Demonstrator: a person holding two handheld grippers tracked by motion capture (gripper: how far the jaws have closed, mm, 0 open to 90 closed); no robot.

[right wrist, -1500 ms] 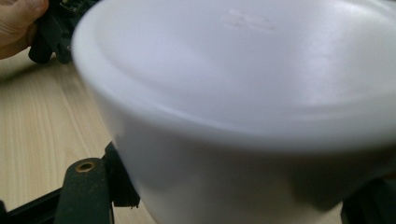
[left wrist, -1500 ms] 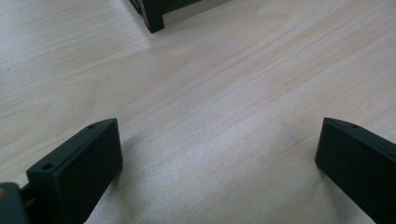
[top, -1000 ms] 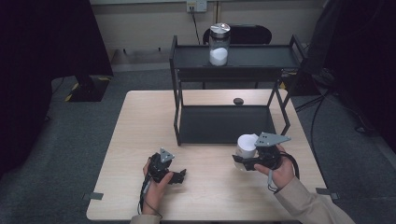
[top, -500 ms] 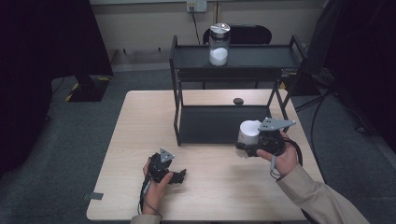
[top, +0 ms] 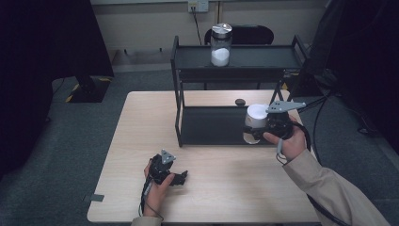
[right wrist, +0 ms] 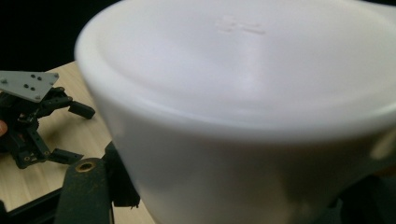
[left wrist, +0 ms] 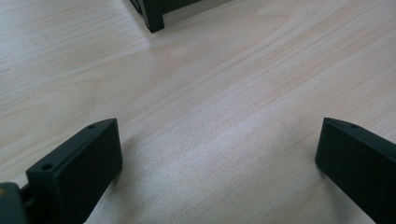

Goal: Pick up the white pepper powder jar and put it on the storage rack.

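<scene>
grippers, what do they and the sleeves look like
Both are black handheld units topped by a grey three-cornered plate, left gripper and right gripper alike, each trailing a black cable. Jaws are flat black blocks with small screw holes. The right arm wears a beige sleeve.

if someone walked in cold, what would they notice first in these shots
Probably the white-lidded jar gripped by the right gripper at the front right of the black two-tier rack; its white lid looms large in the right gripper view. Next, the second jar, holding white powder, alone on the rack's top shelf. The left gripper rests low on the wooden table, its fingers spread wide with nothing between them.
</scene>
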